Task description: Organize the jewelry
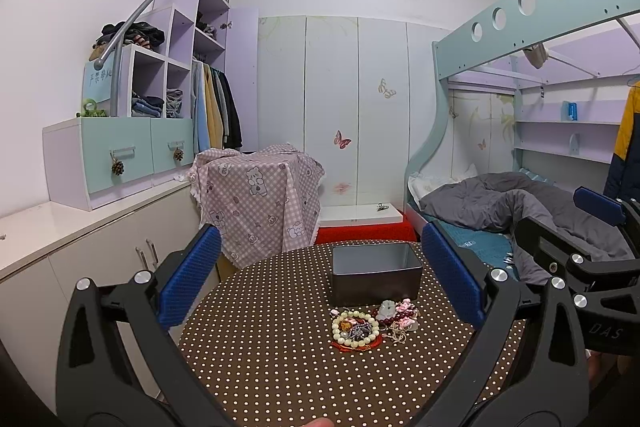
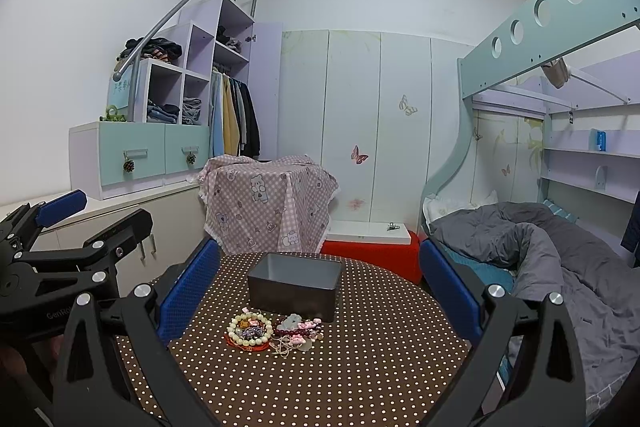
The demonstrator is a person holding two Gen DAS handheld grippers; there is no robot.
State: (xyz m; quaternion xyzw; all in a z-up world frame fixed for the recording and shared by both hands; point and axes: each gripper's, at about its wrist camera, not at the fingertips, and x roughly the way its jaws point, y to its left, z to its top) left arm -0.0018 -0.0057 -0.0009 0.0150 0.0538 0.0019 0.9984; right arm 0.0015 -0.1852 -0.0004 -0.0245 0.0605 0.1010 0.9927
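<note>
Left wrist: we hover both grippers (image 1: 320, 275) (image 2: 320, 285) wide apart (nothing held) near the box (image 1: 376, 277), beads (image 1: 355, 327) just before it.

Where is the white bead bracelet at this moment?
In both views the white bead bracelet lies on the dotted table, at the jewelry pile's left end, before the dark box.

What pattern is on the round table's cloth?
The tablecloth is brown with small white polka dots; it shows best in the right wrist view.
</note>
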